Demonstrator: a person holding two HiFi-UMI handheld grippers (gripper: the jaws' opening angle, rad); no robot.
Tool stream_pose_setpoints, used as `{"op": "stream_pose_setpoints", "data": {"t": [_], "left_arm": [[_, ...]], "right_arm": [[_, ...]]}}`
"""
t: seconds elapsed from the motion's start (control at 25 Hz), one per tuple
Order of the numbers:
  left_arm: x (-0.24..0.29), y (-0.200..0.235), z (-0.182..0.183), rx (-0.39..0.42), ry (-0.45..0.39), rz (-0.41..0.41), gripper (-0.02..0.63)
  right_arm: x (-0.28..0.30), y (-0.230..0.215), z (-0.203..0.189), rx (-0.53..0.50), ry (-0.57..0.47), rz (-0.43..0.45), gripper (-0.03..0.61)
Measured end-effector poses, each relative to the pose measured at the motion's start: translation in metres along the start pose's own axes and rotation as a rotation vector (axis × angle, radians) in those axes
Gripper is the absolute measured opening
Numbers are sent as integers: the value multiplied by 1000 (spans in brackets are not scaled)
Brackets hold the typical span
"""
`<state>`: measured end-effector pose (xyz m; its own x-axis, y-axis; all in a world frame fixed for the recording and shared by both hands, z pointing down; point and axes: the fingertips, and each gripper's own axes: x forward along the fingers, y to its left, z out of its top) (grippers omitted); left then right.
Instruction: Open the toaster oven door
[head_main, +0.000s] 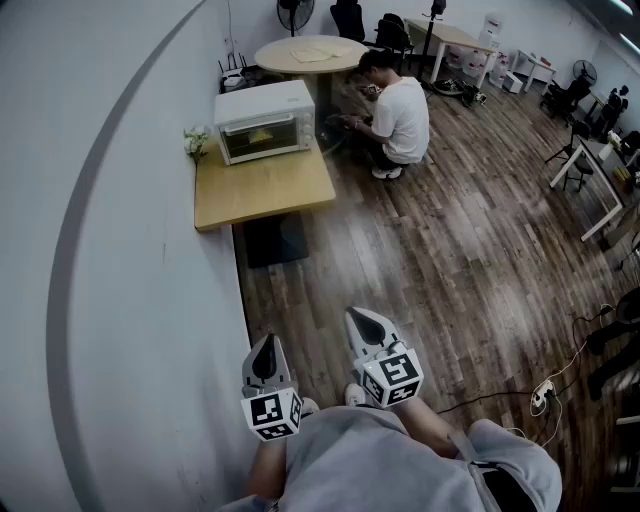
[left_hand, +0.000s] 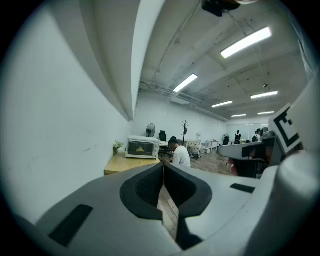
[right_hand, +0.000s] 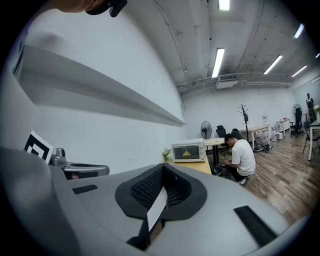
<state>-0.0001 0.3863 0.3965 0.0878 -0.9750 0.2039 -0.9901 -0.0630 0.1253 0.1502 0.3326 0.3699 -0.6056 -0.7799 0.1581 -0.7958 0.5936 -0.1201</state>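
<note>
A white toaster oven stands on a wooden table against the white wall, far ahead of me. Its glass door is closed, and something yellow shows behind the glass. The oven is also small and distant in the left gripper view and the right gripper view. My left gripper and right gripper are held low and close to my body, side by side, pointing toward the oven. Both are shut with nothing between the jaws, as seen on the left gripper and the right gripper.
A person in a white shirt crouches on the wood floor just right of the oven table. A small plant sits at the table's left corner. A dark mat lies under the table. A power strip with cable lies at right.
</note>
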Motion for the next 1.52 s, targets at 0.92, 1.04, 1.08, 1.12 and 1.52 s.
{"op": "stream_pose_setpoints", "data": {"t": [0.92, 1.04, 1.08, 1.12, 1.52], "left_arm": [[5, -48, -4, 8, -10, 49, 5], [3, -59, -10, -1, -4, 61, 4], [4, -62, -12, -3, 1, 63, 4], [4, -65, -13, -5, 6, 64, 5], [30, -65, -11, 8, 16, 63, 5]], "right_arm": [[-28, -40, -3, 10, -15, 44, -2], [-35, -51, -7, 16, -7, 49, -2], [-36, -53, -8, 17, -3, 51, -2], [-36, -56, -9, 18, 0, 52, -2], [-21, -79, -10, 40, 3, 38, -2]]}}
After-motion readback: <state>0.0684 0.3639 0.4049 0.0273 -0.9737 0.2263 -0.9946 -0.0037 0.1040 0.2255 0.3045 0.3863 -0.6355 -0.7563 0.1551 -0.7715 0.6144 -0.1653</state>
